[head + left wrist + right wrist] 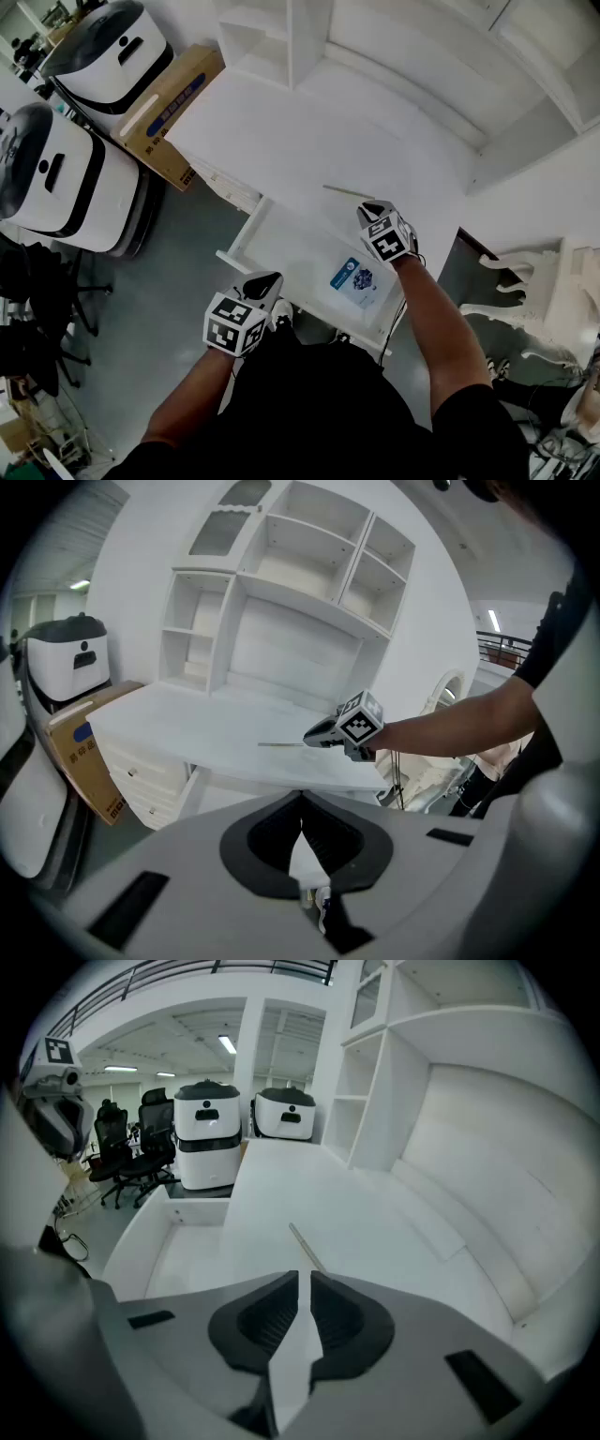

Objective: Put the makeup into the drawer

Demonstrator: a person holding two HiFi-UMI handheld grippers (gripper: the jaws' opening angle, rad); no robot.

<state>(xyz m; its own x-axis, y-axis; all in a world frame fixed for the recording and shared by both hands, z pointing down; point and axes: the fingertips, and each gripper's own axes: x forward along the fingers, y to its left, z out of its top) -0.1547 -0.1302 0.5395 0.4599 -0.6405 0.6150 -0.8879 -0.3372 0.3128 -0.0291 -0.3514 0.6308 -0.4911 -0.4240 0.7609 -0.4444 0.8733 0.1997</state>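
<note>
A thin pale makeup stick hangs over the white desk, its near end at the tips of my right gripper. The right gripper view shows the jaws shut, with the stick running forward from them. From the left gripper view, the stick juts out of the right gripper. Below the desk edge, the open drawer holds a blue-and-white packet. My left gripper hovers by the drawer's front, its jaws shut and empty.
A shelved white hutch stands at the back of the desk. On the floor to the left are two white machines with black tops and a cardboard box. An ornate white chair stands at the right.
</note>
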